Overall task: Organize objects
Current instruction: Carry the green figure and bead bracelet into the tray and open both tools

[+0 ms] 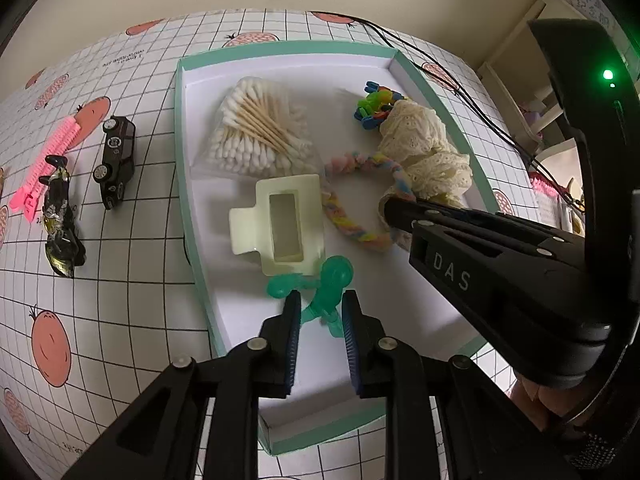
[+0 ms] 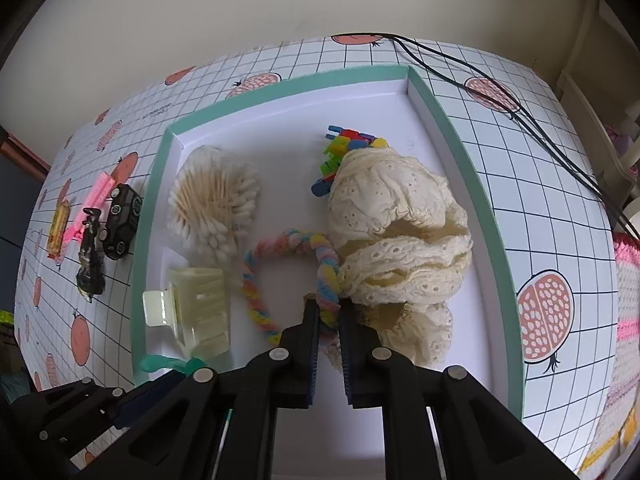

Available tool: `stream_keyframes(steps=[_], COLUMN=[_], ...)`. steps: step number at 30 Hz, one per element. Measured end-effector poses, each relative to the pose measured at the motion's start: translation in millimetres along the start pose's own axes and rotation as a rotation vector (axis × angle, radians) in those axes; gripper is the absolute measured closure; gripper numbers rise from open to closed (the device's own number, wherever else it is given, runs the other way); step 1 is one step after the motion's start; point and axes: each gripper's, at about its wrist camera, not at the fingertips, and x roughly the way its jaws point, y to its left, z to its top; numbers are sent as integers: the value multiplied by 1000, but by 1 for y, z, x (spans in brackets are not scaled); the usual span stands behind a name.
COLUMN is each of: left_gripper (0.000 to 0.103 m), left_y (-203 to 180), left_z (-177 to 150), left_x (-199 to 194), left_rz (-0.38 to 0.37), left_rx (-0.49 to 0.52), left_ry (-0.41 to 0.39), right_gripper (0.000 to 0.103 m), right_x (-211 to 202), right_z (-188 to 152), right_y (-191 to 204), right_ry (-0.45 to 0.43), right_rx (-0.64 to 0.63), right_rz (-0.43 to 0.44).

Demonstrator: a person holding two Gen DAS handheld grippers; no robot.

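A white box with a teal rim (image 1: pixel 178 152) holds a bag of cotton swabs (image 1: pixel 256 128), a pale claw hair clip (image 1: pixel 280 220), a cream lace cloth (image 1: pixel 428 148), a bunch of colourful clips (image 1: pixel 374 104) and a pastel braided ring (image 1: pixel 348 224). My left gripper (image 1: pixel 320 300) is shut on a green rubbery figure (image 1: pixel 336 272) low over the box's near end. My right gripper (image 2: pixel 330 312) is shut on the braided ring (image 2: pixel 252 292) beside the lace cloth (image 2: pixel 396 232). From the left wrist, the right gripper (image 1: pixel 390 208) reaches in from the right.
Left of the box on the checked tablecloth lie a black toy car (image 1: pixel 114 160), a pink comb (image 1: pixel 52 156), a black-and-gold toy car (image 1: pixel 60 224) and a yellow wrapped sweet (image 2: pixel 58 226). Black cables (image 2: pixel 520 120) run along the table's far right, near shelving.
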Motion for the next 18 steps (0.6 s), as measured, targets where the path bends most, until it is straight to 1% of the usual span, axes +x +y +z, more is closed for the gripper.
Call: stream_keyframes(steps=[2,4,6,12,18], left_gripper=[82,81,81,79,79], left_y=[1,1,1,7,23], left_z=[0,1,1,2,2], left_x=[-2,-4,-8,-23,-44], left_rz=[-8,-18,-24,-56,-92], left_rx=[-4,-8,-10,-28,-76], left_ry=[3,7,2,-18,-62], right_gripper=[85,76,72,72,72], right_x=[-2,-3,-6,-19,-31], right_z=[0,0,1,6,17], right_y=[0,0,0,4,10], right_ry=[-2,-2,-9,-30,-75], right_rx=[2,1,-1,4,2], right_rz=[7,10,10,23,39])
